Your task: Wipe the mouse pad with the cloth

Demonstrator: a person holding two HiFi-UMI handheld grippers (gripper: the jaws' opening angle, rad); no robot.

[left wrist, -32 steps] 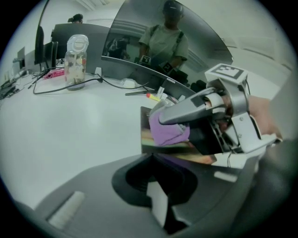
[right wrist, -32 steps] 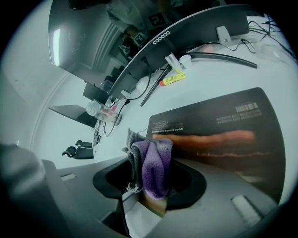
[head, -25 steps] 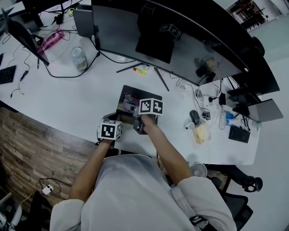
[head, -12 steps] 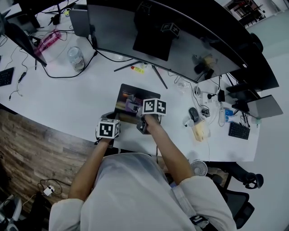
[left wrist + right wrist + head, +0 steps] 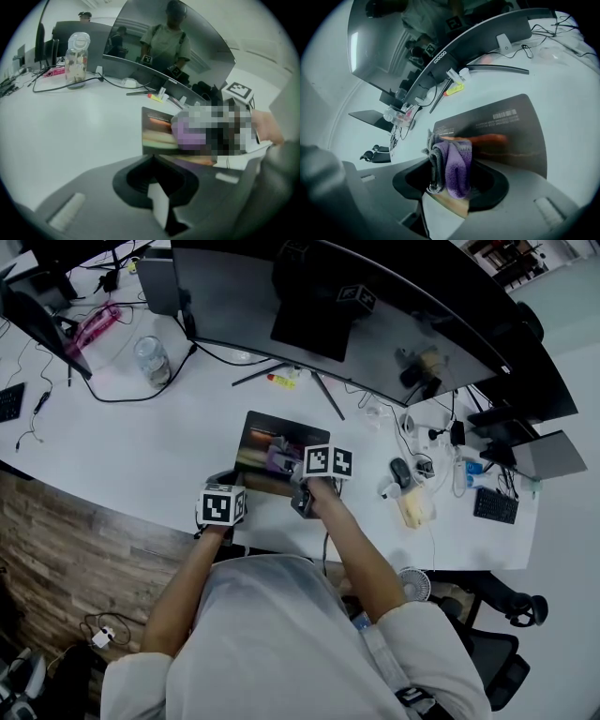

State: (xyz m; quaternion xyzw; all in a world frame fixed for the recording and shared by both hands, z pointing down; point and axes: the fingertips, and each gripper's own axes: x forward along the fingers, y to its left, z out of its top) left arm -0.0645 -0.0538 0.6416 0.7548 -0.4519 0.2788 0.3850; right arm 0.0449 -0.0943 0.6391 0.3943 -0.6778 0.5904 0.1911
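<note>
Only the right gripper view shows your right gripper [image 5: 450,161] clamping the cloth [image 5: 457,176] on the mouse pad [image 5: 506,131]; your left gripper [image 5: 151,158] is closed, empty.

The cloth [image 5: 451,171] looked like fluffy, napped microfibre, purple on one fold and grey on the other. The mouse pad [image 5: 506,131] was dark and smooth with a dull sheen. The white tabletop [image 5: 159,451] was smooth and matt. The curved monitor [image 5: 394,343] was glossy and mirror-like, and the jar [image 5: 76,61] clear and shiny. At lower left, the floor [image 5: 56,549] showed wood-grained planks.
</note>
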